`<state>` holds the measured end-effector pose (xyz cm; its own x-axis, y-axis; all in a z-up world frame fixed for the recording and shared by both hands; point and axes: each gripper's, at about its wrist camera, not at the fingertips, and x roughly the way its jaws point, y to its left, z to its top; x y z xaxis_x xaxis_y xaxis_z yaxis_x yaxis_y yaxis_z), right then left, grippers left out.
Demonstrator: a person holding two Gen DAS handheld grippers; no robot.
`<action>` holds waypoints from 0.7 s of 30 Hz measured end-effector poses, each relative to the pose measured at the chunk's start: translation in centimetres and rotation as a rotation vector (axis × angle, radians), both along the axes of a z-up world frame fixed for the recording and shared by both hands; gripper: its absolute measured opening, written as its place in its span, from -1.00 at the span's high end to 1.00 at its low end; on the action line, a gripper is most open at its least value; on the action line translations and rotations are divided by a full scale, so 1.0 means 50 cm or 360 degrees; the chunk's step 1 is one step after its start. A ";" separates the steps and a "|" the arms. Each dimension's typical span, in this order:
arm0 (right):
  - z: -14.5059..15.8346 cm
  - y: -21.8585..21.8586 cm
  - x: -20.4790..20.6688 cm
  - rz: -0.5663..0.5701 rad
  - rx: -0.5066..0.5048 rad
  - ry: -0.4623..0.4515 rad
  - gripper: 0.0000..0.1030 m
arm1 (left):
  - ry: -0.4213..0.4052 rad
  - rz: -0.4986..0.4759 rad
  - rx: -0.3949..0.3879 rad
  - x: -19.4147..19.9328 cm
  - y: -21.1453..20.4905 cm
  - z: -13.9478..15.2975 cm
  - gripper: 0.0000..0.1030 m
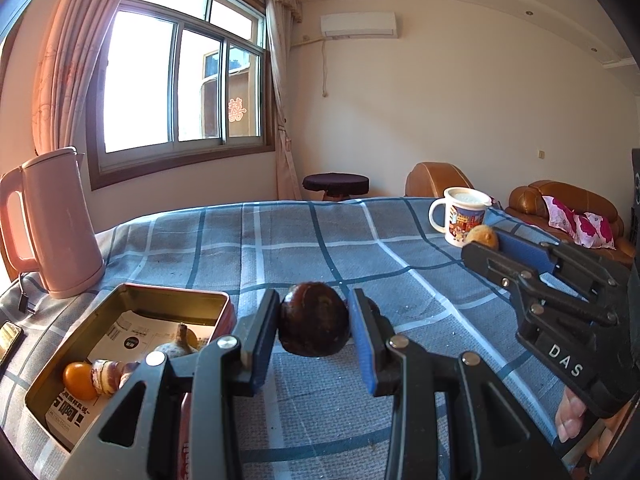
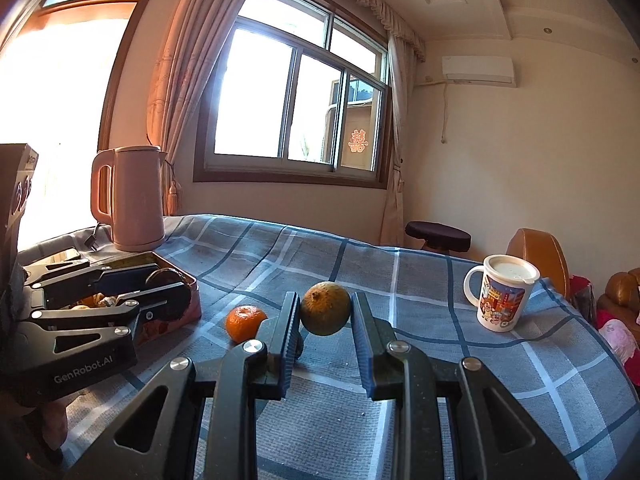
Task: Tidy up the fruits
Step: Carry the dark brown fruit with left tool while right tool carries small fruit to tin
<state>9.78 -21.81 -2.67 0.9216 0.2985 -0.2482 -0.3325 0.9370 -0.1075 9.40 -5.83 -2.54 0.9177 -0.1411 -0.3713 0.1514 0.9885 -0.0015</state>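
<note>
Two grippers pinching fruit: left gripper [image 1: 314, 332] squeezing dark round fruit [image 1: 313, 319] just beside tin [image 1: 132, 292]; right gripper [image 2: 325, 322] clamping greenish-yellow fruit [image 2: 325, 308] above checked cloth [image 2: 440, 344]. Both looking firm, smooth, likely rolling; gripping across widest middle. Mandarin [image 2: 245, 323] sitting near tin; mug [image 2: 505, 294] well apart, cloth between lying open.

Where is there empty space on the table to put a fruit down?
The checked cloth is bare between the kettle and the mug. The tin is crowded: a small orange and other pieces fill its near end; its far corner is free.
</note>
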 end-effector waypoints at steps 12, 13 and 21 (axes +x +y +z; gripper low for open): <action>-0.002 0.045 0.000 0.0075 -0.0011 0.0007 0.46 | 0.0003 0.0046 -0.0028 -0.012 0.038 0.004 0.27; -0.001 0.049 0.000 0.0083 -0.0009 0.0008 0.47 | 0.0003 0.0051 -0.0031 -0.013 0.043 0.004 0.27; -0.003 0.088 -0.002 0.0152 -0.0019 0.0016 0.46 | -0.0002 0.0107 -0.0043 -0.023 0.073 0.009 0.27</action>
